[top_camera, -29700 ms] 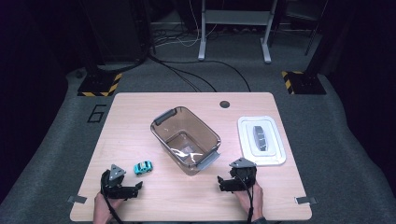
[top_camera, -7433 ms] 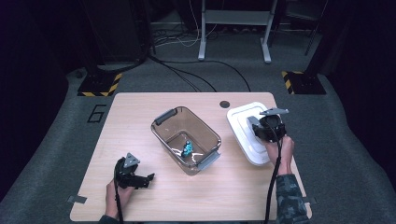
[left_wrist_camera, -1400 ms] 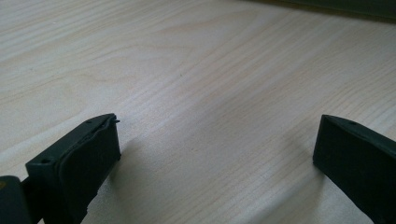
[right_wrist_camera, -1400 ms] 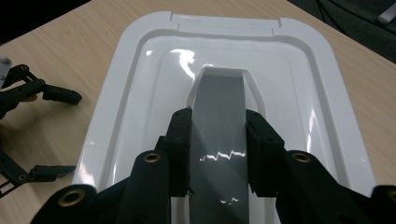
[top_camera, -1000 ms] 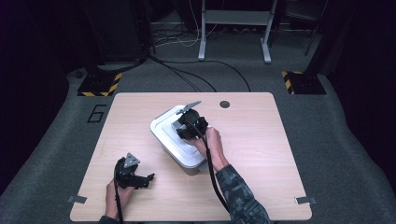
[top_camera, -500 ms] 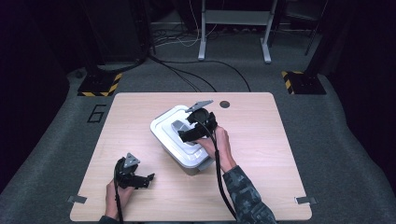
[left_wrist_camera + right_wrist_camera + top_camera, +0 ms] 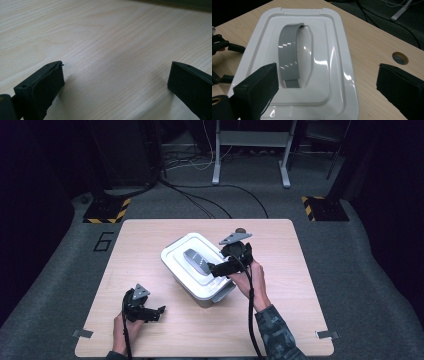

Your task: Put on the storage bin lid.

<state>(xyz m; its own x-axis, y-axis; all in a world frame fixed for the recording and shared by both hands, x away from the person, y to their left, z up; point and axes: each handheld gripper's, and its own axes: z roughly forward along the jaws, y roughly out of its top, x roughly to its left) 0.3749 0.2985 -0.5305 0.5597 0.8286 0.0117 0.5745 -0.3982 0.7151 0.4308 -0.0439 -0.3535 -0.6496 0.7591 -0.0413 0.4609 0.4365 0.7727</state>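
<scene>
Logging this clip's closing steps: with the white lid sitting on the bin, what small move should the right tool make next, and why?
Probably lift the right tool up and away. Its jaws stand open above the white lid, which lies on the bin with its grey handle ungripped, so nothing seems left to hold.

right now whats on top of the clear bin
A white lid with a grey handle covers the bin. The open right tool hovers above the lid. The lid hides whatever is inside the bin.
</scene>
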